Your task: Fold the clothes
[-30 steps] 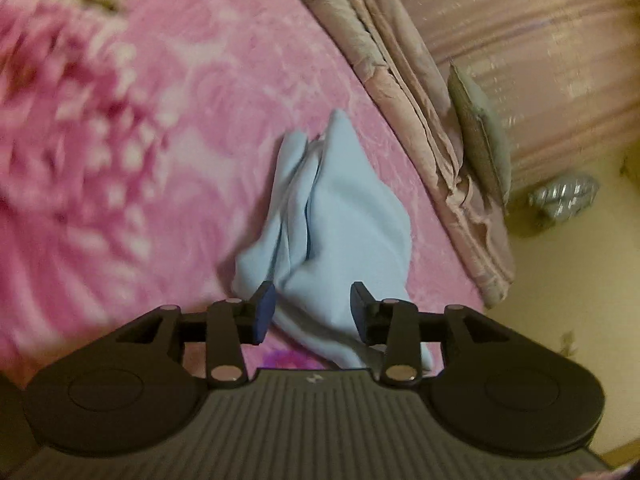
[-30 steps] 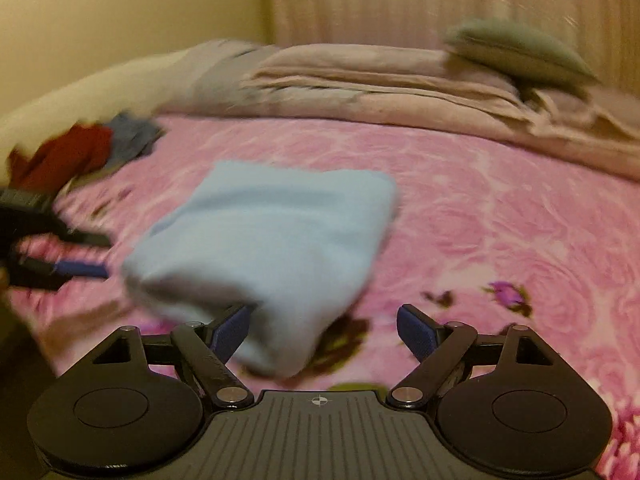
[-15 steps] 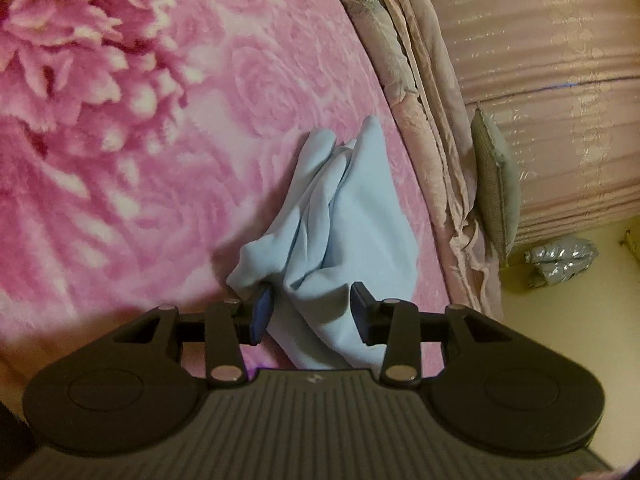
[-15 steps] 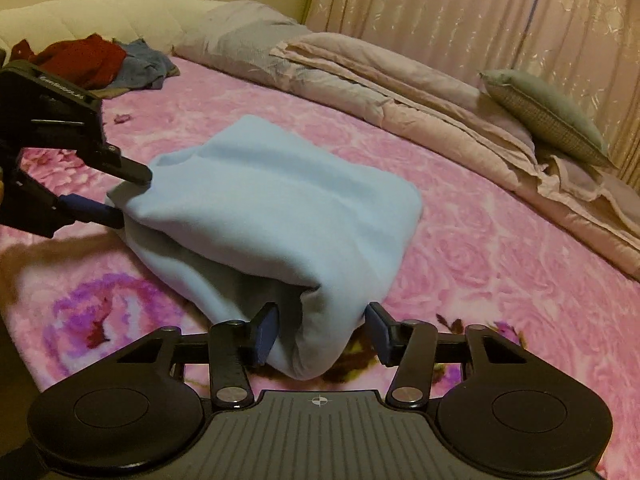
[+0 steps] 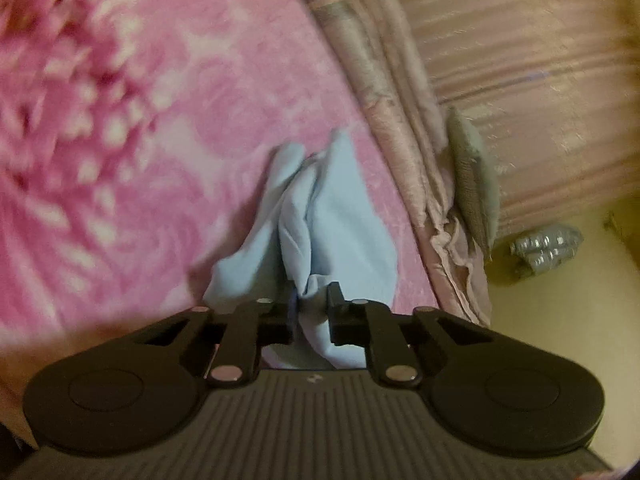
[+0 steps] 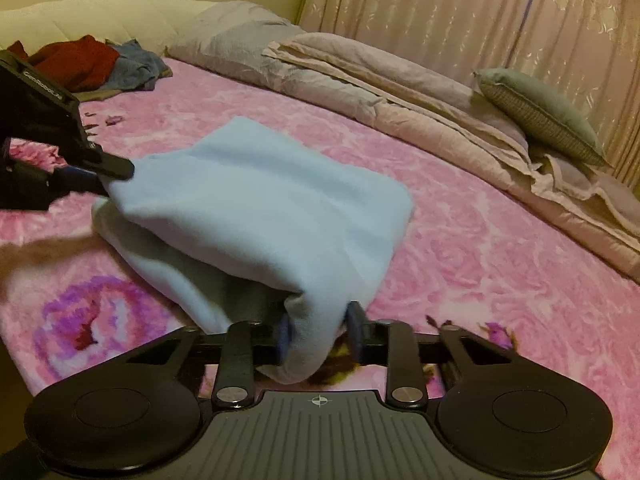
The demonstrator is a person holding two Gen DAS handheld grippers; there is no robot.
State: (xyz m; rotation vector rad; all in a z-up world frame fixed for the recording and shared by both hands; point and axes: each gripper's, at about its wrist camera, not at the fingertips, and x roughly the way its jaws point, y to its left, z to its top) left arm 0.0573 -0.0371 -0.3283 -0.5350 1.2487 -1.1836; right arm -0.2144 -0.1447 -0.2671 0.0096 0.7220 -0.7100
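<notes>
A light blue folded garment [image 6: 256, 208] lies on the pink flowered bedspread [image 6: 500, 264]. My right gripper [image 6: 318, 334] is shut on its near corner, cloth bunched between the jaws. My left gripper [image 5: 312, 306] is shut on another corner of the same garment [image 5: 332, 220]. The left gripper also shows at the left of the right wrist view [image 6: 100, 174], clamped on the cloth's far-left corner. The garment hangs slack between the two grips, its far edge resting on the bed.
A folded beige quilt [image 6: 400, 92] runs along the bed's far side with a grey-green cushion [image 6: 540, 112] on it. A red and a grey-blue garment [image 6: 92, 64] lie crumpled at the far left. Curtains [image 6: 480, 12] hang behind.
Both grippers have closed from open onto the blue garment's corners. The cloth's near edge is now raised off the bedspread.
</notes>
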